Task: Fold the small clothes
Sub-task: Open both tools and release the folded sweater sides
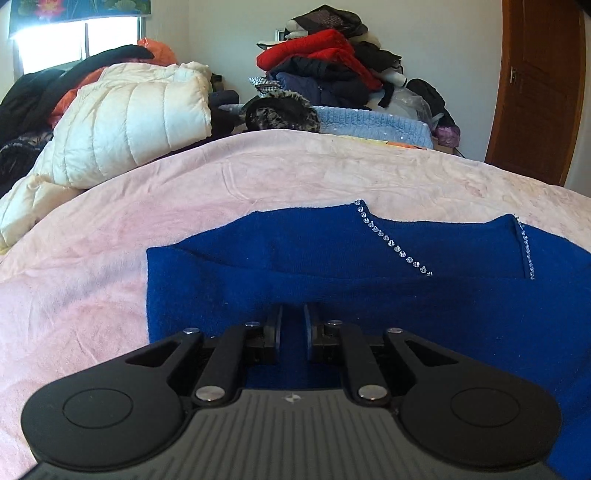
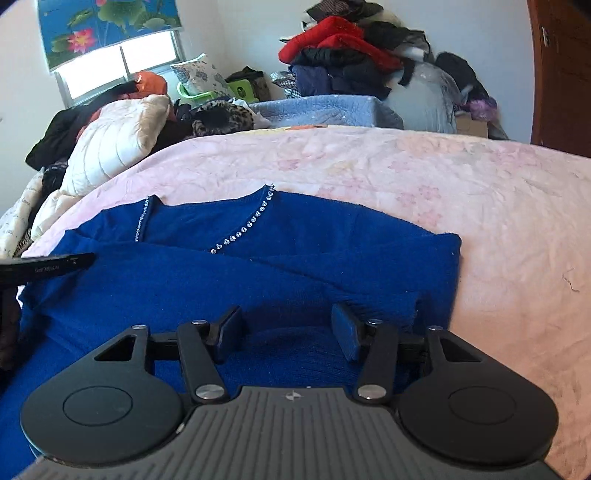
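**Blue sweater spread on the pink bed**

From the left wrist camera, the left gripper [image 1: 293, 317] sits low over the royal-blue sweater [image 1: 369, 295], its two fingers drawn close with only a narrow strip of blue showing between them; whether they pinch the knit I cannot tell. The sweater lies flat on the pink blanket [image 1: 110, 258], its rhinestone-trimmed neckline [image 1: 391, 242] pointing away from the camera, and one sleeve is folded across the body. Beyond, a cream puffer jacket [image 1: 125, 122] rests on the far left of the bed, and a heap of clothes [image 1: 328, 62] rises against the wall beside a wooden door [image 1: 539, 92].

From the right wrist camera, the right gripper [image 2: 289, 328] hovers over the sweater [image 2: 221, 280] near its right edge, fingers spread wide with nothing between them but the fabric below. A folded sleeve cuff lies just past the right finger. The black tip of the left gripper [image 2: 48, 266] pokes in at the left edge, over the sweater. A lotus-print window blind [image 2: 107, 29] hangs in the far corner.
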The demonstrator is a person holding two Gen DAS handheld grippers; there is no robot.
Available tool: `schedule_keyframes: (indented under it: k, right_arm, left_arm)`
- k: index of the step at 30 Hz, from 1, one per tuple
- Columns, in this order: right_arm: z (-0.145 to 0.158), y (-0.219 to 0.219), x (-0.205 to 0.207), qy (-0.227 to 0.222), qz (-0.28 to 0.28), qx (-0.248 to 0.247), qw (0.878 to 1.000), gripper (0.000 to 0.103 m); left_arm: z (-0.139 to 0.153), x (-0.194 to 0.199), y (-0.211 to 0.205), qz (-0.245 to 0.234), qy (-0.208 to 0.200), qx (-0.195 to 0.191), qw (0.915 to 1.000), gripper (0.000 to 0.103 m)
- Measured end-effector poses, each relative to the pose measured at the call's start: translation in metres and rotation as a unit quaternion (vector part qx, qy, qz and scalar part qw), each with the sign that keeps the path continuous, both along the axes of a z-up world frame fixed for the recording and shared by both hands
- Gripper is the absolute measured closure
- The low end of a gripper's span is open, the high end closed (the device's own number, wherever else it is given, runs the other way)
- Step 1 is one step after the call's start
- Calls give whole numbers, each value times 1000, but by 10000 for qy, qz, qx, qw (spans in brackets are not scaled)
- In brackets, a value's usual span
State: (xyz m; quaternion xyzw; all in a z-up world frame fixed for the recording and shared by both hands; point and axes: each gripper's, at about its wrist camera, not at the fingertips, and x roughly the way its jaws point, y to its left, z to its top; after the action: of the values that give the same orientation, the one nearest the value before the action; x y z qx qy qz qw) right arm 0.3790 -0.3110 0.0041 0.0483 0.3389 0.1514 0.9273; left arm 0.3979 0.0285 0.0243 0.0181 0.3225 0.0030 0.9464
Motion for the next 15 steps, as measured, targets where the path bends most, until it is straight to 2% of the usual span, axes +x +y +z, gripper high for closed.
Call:
schedule_keyframes:
  k: [3, 5, 7, 9, 11, 12, 15]
  right_arm:
    - [-1, 20, -5, -243, 66, -595, 9979, 43]
    - [4, 26, -9, -274, -15, -811, 9963, 43]
    - [15, 24, -23, -326, -285, -676, 9968, 37]
    - [21, 20, -37, -400, -113, -439, 9982, 31]
    - [15, 20, -41, -289, -22, -566, 9980, 26]
    - [8, 20, -38, -98, -32, -688, 9976, 26]
    - [-1, 25, -40, -202, 159, -828, 9962, 16]
  left_arm:
    - [2, -6, -12, 22, -85, 367, 9993, 91]
    - [9, -22, -10, 128, -176, 352, 9991, 91]
    - [17, -45, -3, 3, -277, 139, 9995, 90]
    - [22, -64, 1, -183, -366, -7, 9992, 89]
    - [18, -68, 2, -254, -228, 57, 9994, 87]
    - [12, -63, 1, -222, -27, 59, 9997, 87]
    - [5, -60, -1, -173, -116, 95, 9997, 87]
